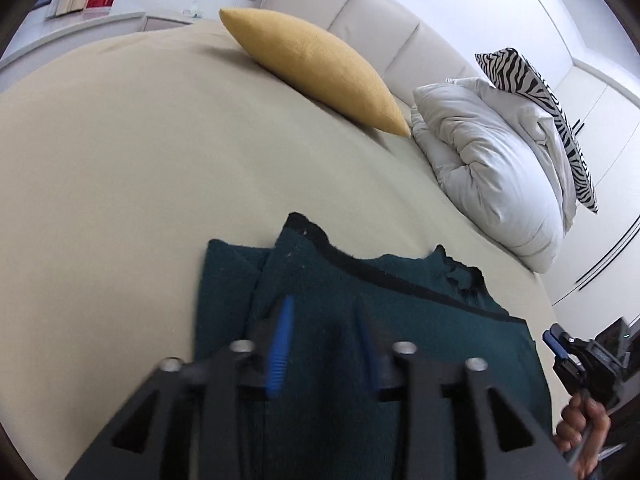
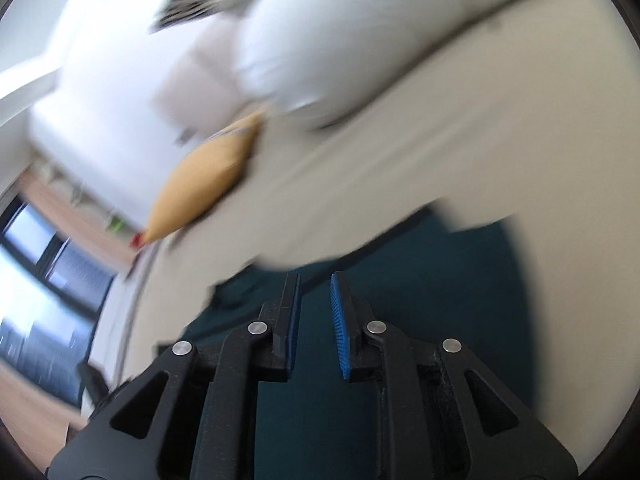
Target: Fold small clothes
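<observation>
A dark teal knitted garment [image 1: 360, 312] with a black trim band lies partly folded on the beige bed [image 1: 140, 160]. My left gripper [image 1: 324, 320] is open right over it, blue pads apart, fabric between and beneath the fingers. My right gripper [image 2: 315, 300] is open above the same garment [image 2: 420, 300] with nothing between its pads; that view is blurred by motion. The right gripper and the hand holding it also show at the right edge of the left wrist view [image 1: 576, 360].
A yellow cushion [image 1: 316, 68] and a crumpled white duvet [image 1: 492, 168] with a zebra-print pillow [image 1: 540, 104] lie along the cream headboard [image 1: 360, 4]. A window [image 2: 36, 280] and wooden floor show at the left of the right wrist view.
</observation>
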Action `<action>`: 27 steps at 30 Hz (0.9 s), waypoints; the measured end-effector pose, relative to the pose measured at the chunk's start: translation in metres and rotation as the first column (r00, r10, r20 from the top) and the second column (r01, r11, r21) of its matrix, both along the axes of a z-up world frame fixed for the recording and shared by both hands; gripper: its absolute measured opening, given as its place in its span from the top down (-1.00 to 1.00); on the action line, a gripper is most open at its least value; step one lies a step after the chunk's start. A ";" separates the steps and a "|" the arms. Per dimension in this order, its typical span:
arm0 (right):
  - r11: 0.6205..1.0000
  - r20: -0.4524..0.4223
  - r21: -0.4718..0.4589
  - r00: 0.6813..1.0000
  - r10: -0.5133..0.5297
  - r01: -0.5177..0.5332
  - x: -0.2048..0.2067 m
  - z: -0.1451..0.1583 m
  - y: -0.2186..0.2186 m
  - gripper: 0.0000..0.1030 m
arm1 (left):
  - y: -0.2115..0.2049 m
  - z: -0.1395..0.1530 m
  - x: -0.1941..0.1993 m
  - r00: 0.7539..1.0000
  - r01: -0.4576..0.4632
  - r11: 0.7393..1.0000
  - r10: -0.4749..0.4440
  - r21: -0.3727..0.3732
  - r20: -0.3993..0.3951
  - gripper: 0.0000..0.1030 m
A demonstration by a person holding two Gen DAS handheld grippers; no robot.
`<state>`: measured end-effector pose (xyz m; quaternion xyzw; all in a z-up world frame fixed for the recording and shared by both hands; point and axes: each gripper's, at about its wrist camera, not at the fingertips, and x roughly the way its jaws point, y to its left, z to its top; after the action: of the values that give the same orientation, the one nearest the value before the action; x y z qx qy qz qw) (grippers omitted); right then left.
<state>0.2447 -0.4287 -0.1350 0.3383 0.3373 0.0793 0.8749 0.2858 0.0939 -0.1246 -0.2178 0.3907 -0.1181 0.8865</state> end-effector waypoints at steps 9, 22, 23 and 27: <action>0.915 -0.013 -0.056 0.917 0.398 -0.398 0.005 -0.038 0.140 0.25 | 0.009 -0.009 -0.005 0.999 0.038 0.999 -0.038 -0.012 0.010 0.20; 1.000 0.008 -0.023 1.000 -0.015 0.015 -0.073 0.007 0.017 -0.28 | 0.072 0.012 -0.090 0.996 -0.091 0.991 0.089 -0.096 -0.029 -0.55; 1.000 0.015 -0.016 1.000 0.021 -0.021 -0.075 0.010 0.025 -0.28 | 0.074 0.006 -0.092 0.995 -0.087 0.990 0.080 -0.113 -0.063 -0.55; 0.980 0.016 0.077 0.983 0.182 -0.183 -0.074 0.014 0.095 -0.28 | 0.076 -0.008 -0.101 0.990 -0.060 0.971 0.029 -0.231 -0.136 -0.56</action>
<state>0.1705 -0.3336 -0.1212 0.3393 0.3598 0.1736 0.8516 0.1844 0.1696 -0.1323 -0.3368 0.4266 -0.1290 0.8294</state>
